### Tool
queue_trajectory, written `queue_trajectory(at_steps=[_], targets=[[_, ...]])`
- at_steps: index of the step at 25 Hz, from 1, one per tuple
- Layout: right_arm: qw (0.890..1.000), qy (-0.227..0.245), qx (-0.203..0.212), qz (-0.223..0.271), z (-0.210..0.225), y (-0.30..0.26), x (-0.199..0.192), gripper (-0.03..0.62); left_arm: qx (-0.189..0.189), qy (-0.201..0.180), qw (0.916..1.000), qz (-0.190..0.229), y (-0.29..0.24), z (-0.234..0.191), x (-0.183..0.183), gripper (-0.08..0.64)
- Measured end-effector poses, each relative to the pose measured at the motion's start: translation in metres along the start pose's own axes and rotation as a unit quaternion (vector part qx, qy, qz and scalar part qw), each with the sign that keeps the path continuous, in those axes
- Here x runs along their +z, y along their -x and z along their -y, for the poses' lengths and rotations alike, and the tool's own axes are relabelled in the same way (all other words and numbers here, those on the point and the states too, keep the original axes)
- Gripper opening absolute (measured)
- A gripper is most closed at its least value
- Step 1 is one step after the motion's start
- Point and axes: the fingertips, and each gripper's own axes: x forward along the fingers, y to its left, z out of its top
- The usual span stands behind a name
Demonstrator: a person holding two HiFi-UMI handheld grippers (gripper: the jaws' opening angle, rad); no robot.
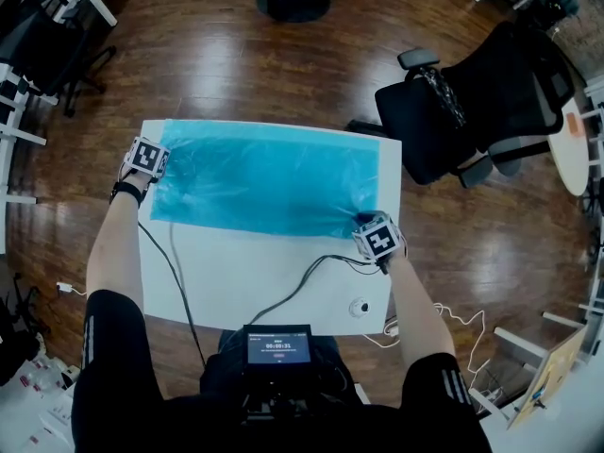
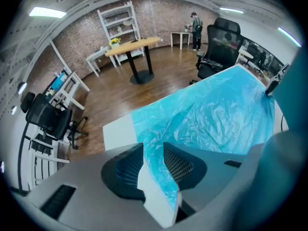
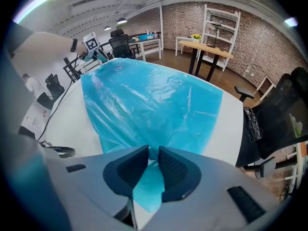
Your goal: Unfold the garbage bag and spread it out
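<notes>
A translucent blue garbage bag [image 1: 264, 177] lies flat and unfolded across the far half of the white table [image 1: 245, 272]. My left gripper [image 1: 146, 157] is at the bag's left edge. In the left gripper view its jaws [image 2: 153, 146] stand apart, with the bag's edge [image 2: 216, 114] lying loosely between them. My right gripper [image 1: 377, 237] is at the bag's near right corner. In the right gripper view its pads [image 3: 153, 150] are shut on a fold of the blue plastic [image 3: 149, 100], which stretches away toward the left gripper [image 3: 91, 44].
A black office chair [image 1: 472, 111] stands just off the table's far right corner. Black cables [image 1: 302, 276] trail over the near half of the table beside a small round white object [image 1: 359, 307]. A screen device [image 1: 278, 347] hangs at the person's chest.
</notes>
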Motion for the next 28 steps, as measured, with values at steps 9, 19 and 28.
queue_trajectory(at_steps=[9,19,28], targets=[[1.000,0.000,0.005,-0.004,-0.001,-0.001,0.000,0.103,-0.019,-0.005,0.9998,-0.003,-0.021,0.003,-0.008,0.124],[1.000,0.004,0.001,-0.009,0.000,-0.001,0.000,0.103,-0.001,-0.073,0.9970,0.025,-0.017,0.021,0.000,0.023],[1.000,0.002,-0.006,-0.014,0.002,-0.002,-0.004,0.103,0.006,-0.093,0.9927,0.076,0.003,0.024,0.012,0.012]])
